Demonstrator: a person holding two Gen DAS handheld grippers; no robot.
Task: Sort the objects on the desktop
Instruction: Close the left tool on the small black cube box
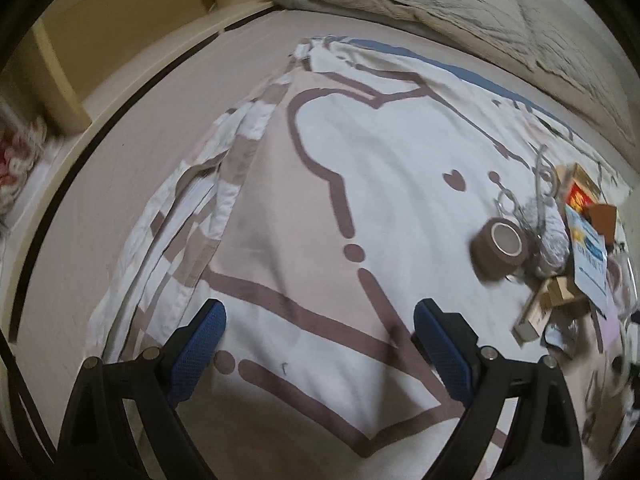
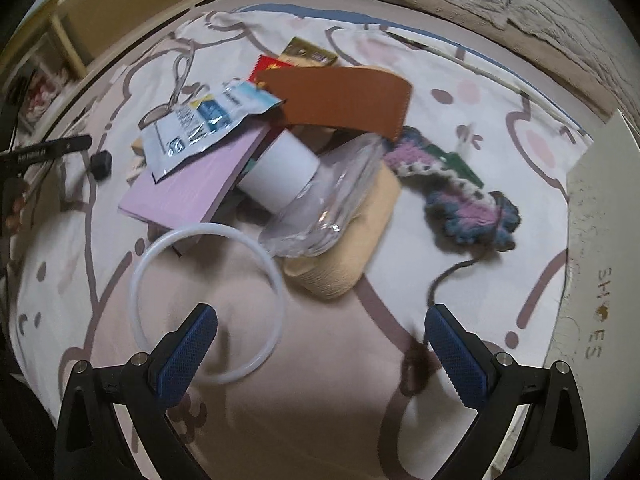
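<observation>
A pile of desktop objects lies on a patterned cloth (image 2: 312, 360). In the right wrist view I see a clear glass jar with a white lid (image 2: 308, 188), a lilac notebook (image 2: 192, 184), a foil packet (image 2: 204, 120), a brown leather piece (image 2: 344, 100), a crocheted piece (image 2: 460, 192), a beige cloth (image 2: 344, 264) and a white ring (image 2: 208, 304). My right gripper (image 2: 320, 344) is open and empty, short of the pile. In the left wrist view a brown tape roll (image 1: 500, 248) lies at the right, by scissors (image 1: 540, 184). My left gripper (image 1: 320, 344) is open and empty over the cloth (image 1: 360, 184).
A white shoe box (image 2: 592, 280) stands at the right edge of the right wrist view. A black stick (image 2: 52, 148) and a small black cube (image 2: 100, 164) lie at the left. A folded quilt (image 1: 440, 4) lies at the back. A wooden frame (image 1: 120, 40) runs along the left.
</observation>
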